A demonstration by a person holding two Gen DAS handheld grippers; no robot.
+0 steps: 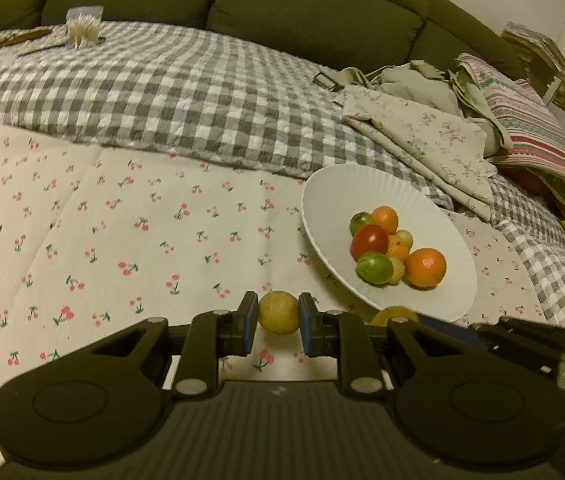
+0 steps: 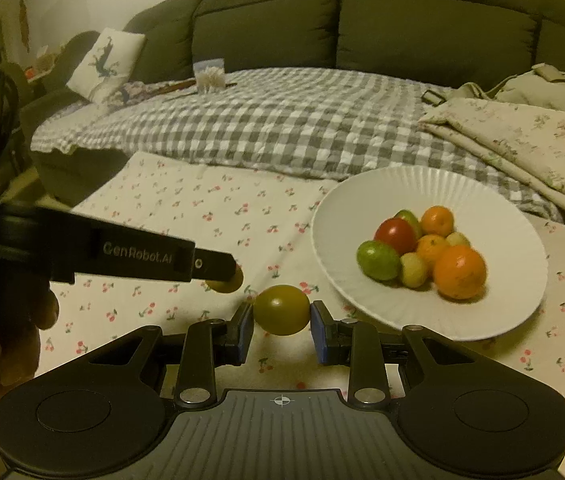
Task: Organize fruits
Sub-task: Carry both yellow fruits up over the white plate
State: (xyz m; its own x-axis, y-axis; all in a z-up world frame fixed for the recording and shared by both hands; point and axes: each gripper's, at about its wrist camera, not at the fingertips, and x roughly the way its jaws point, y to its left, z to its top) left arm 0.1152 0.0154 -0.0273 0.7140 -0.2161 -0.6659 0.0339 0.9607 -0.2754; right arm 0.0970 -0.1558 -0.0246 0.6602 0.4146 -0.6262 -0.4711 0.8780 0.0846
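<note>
We see the left gripper (image 1: 278,320) clamped on a yellow fruit (image 1: 278,313), near round with no clear long axis. The right gripper (image 2: 281,326) clamps an olive-green fruit (image 2: 281,309), long axis running pad to pad. Both sit above the cherry-print cloth (image 1: 122,220), near the white plate (image 2: 362,200).

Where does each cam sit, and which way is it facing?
Left wrist: on the left gripper, looking along its fingers at a yellow fruit between them; white plate ahead right.
Right wrist: on the right gripper, fingers around an olive fruit; the left gripper and a hand show at left.
Shared: plate of fruit, cherry-print cloth, checked blanket, sofa.
</note>
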